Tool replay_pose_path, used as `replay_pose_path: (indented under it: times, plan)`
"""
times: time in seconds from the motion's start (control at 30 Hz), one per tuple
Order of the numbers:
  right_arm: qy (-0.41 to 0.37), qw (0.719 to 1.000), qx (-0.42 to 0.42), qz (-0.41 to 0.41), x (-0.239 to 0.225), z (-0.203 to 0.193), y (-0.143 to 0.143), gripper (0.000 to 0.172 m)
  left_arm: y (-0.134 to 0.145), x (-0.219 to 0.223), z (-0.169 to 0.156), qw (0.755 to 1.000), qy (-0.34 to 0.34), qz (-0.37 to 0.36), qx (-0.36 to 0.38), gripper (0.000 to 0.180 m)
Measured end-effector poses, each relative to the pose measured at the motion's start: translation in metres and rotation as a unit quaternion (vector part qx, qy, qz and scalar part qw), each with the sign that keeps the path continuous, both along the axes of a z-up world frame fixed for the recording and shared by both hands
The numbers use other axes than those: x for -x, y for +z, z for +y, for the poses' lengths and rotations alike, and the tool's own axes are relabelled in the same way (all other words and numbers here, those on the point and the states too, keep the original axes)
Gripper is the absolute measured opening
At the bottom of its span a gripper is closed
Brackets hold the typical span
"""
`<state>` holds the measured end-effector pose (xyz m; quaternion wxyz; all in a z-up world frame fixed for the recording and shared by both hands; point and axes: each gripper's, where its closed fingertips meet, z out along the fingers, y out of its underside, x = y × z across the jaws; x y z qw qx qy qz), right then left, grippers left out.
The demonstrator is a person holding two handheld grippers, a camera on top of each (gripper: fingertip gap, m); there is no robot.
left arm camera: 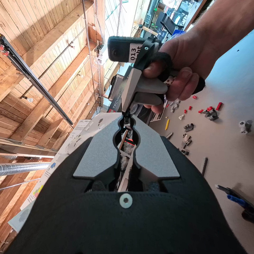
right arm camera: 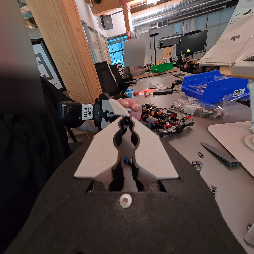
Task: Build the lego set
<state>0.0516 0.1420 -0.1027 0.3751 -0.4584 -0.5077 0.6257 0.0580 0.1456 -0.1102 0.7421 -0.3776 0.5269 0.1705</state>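
Left gripper [left arm camera: 127, 118]: you've pinched a small black piece [left arm camera: 126, 119], tip to tip with the right gripper [right arm camera: 125, 121], also clamped on it.
Room: open table [right arm camera: 178, 148] right of you.
Count: one brick car [right arm camera: 167, 121], one blue bin [right arm camera: 214, 88].

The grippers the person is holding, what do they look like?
Both look alike. Each gripper has two pale grey wedge-shaped fingers with wavy black inner pads, set in a rough black body with a silver screw. A black camera block with a white sticker sits on each. The handles are grey, with black straps around the person's fingers. One arm wears a black sleeve.
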Motion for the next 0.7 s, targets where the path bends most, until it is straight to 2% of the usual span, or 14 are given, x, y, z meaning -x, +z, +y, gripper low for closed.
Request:
replay_pose_path:
  times: [0.33, 0.7]
  plan:
    - [-0.026, 0.999, 0.008, 0.027, -0.007, 0.012, 0.010, 0.003, 0.002, 0.009, 0.010, 0.999, 0.009, -0.036, 0.030, 0.003]
    - [-0.023, 0.999, 0.014, 0.019, -0.004, 0.013, 0.006, 0.003, 0.003, 0.008, 0.009, 0.999, 0.008, -0.040, 0.032, 0.007]
